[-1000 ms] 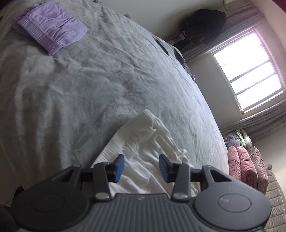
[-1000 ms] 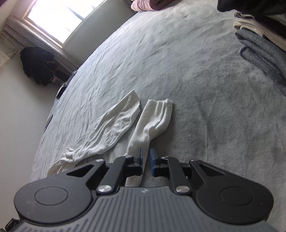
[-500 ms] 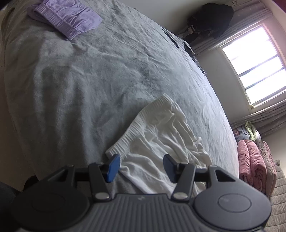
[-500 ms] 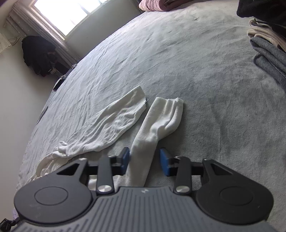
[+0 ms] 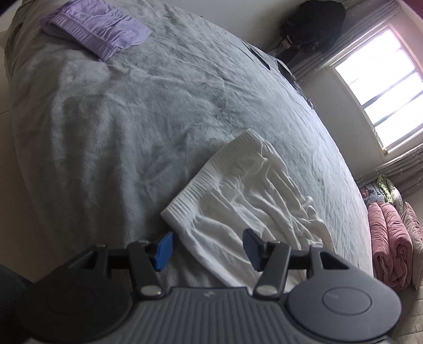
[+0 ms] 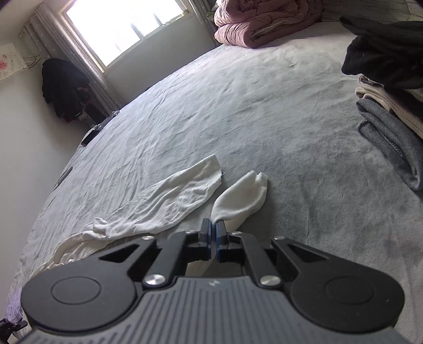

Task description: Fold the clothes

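Note:
White trousers lie spread on the grey bed. In the left wrist view their ribbed waistband [image 5: 211,180] lies just ahead of my left gripper [image 5: 207,247], which is open and empty over the near waistband corner. In the right wrist view two white legs stretch away; my right gripper [image 6: 213,231] is shut on the right leg [image 6: 242,199] and lifts it slightly, while the left leg [image 6: 169,201] lies flat beside it.
A folded purple garment [image 5: 97,29] sits at the far left of the bed. A stack of folded grey, beige and black clothes [image 6: 388,105] lies at the right. Pink quilts [image 6: 261,21] are piled near the window. The bed edge [image 5: 29,185] is close on the left.
My right gripper opened around the right trouser leg, then shut on it and raised it. My left gripper drew back from the waistband and stayed open.

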The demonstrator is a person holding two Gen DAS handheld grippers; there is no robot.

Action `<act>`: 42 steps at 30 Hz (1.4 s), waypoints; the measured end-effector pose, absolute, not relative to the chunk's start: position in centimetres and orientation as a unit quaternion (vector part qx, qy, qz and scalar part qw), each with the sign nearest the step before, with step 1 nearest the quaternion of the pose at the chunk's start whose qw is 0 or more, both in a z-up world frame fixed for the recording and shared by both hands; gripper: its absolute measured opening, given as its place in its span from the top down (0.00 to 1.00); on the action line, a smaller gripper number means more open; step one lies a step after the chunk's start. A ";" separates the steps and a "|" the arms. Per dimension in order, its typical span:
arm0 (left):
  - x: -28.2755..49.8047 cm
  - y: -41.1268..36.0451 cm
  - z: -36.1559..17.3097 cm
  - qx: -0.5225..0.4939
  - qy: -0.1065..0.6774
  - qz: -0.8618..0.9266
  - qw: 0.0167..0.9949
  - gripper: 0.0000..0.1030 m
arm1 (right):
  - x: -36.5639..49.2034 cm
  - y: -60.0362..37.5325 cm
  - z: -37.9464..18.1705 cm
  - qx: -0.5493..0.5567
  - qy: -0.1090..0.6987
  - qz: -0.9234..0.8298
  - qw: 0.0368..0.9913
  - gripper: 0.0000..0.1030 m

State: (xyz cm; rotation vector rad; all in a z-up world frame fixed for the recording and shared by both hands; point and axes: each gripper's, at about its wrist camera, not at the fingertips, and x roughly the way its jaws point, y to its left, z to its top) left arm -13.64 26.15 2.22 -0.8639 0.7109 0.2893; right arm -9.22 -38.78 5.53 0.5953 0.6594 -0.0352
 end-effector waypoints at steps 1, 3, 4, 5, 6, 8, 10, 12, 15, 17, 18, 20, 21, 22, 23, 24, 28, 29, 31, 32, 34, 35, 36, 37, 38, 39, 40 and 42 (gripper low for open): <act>-13.4 26.1 2.1 -0.404 0.335 0.136 0.840 0.59 | -9.5 -38.8 5.7 0.293 0.315 -0.018 0.903 0.96; -13.0 26.5 1.5 -0.417 0.342 0.132 0.832 0.98 | -10.1 -38.8 5.9 0.299 0.314 -0.026 0.901 0.96; -13.1 26.8 1.2 -0.429 0.341 0.133 0.826 0.99 | -10.3 -38.8 6.0 0.303 0.314 -0.030 0.899 0.96; -13.2 27.0 1.2 -0.435 0.337 0.133 0.824 0.99 | -10.6 -38.8 6.0 0.306 0.313 -0.035 0.898 0.96; -13.2 27.0 1.7 -0.425 0.326 0.131 0.834 0.99 | -10.7 -39.0 6.2 0.309 0.310 -0.039 0.898 0.96; -13.2 27.1 2.9 -0.414 0.309 0.126 0.847 0.99 | -11.1 -39.2 6.5 0.314 0.304 -0.047 0.898 0.96; -13.0 27.3 4.1 -0.408 0.294 0.121 0.856 0.99 | -10.9 -39.6 6.9 0.325 0.296 -0.052 0.897 0.96; -12.3 27.5 5.4 -0.404 0.284 0.122 0.861 0.99 | -10.3 -39.7 7.3 0.324 0.293 -0.057 0.898 0.98; -10.9 27.8 7.2 -0.402 0.275 0.117 0.865 0.99 | -8.2 -39.2 7.7 0.294 0.305 -0.064 0.904 0.98; -10.0 27.7 8.4 -0.396 0.269 0.114 0.870 0.99 | -6.3 -38.8 8.0 0.268 0.316 -0.072 0.907 0.98; -9.7 27.7 9.0 -0.397 0.266 0.110 0.871 0.99 | -5.6 -38.6 8.3 0.259 0.315 -0.075 0.910 0.98; -9.3 27.9 10.1 -0.401 0.259 0.102 0.872 0.99 | -4.8 -38.7 9.9 0.254 0.293 -0.072 0.919 0.98; -9.4 28.0 10.8 -0.403 0.253 0.098 0.874 0.99 | -5.0 -38.8 10.9 0.252 0.273 -0.064 0.926 0.98; -9.6 28.1 11.4 -0.405 0.245 0.093 0.876 0.99 | -5.3 -38.9 12.0 0.250 0.253 -0.056 0.933 0.98; -9.9 28.2 11.9 -0.405 0.238 0.090 0.878 0.99 | -5.6 -38.9 13.1 0.247 0.232 -0.047 0.940 0.98; -10.3 28.2 12.1 -0.401 0.233 0.093 0.881 0.99 | -6.2 -38.9 14.0 0.238 0.210 -0.037 0.948 0.98; -11.1 27.7 11.0 -0.372 0.257 0.119 0.884 0.99 | -8.3 -38.2 13.7 0.166 0.228 -0.003 0.960 0.98; -11.2 27.6 10.3 -0.363 0.271 0.127 0.882 0.99 | -8.4 -37.8 12.6 0.135 0.263 -0.002 0.955 0.98; -11.3 27.6 8.6 -0.363 0.295 0.134 0.874 0.99 | -8.7 -37.8 9.2 0.102 0.335 -0.012 0.937 0.98; -11.5 27.7 7.7 -0.366 0.306 0.136 0.869 0.99 | -8.8 -38.1 7.8 0.107 0.361 -0.019 0.926 0.98; -11.8 27.7 6.3 -0.368 0.321 0.140 0.861 0.99 | -9.1 -39.0 5.1 0.129 0.409 -0.033 0.903 0.98; -12.0 27.8 6.0 -0.371 0.323 0.142 0.859 0.99 | -9.3 -39.1 4.2 0.140 0.425 -0.039 0.893 0.98; -12.2 28.0 5.7 -0.372 0.323 0.146 0.858 0.99 | -9.3 -38.9 4.0 0.136 0.430 -0.045 0.891 0.98; -12.4 28.1 5.6 -0.370 0.321 0.151 0.859 0.99 | -9.3 -38.4 4.3 0.132 0.431 -0.044 0.892 0.98; -12.5 28.2 5.5 -0.369 0.319 0.155 0.859 0.99 | -9.3 -37.9 4.5 0.128 0.431 -0.042 0.892 0.98; -12.6 28.3 5.4 -0.370 0.320 0.157 0.858 0.99 | -9.2 -37.3 4.8 0.124 0.432 -0.040 0.892 0.98; -12.7 28.3 5.3 -0.369 0.321 0.159 0.858 0.99 | -9.3 -36.7 4.9 0.112 0.436 -0.042 0.892 0.98; -12.9 28.4 5.1 -0.369 0.323 0.161 0.857 0.99 | -9.3 -36.3 4.7 0.095 0.442 -0.054 0.891 0.98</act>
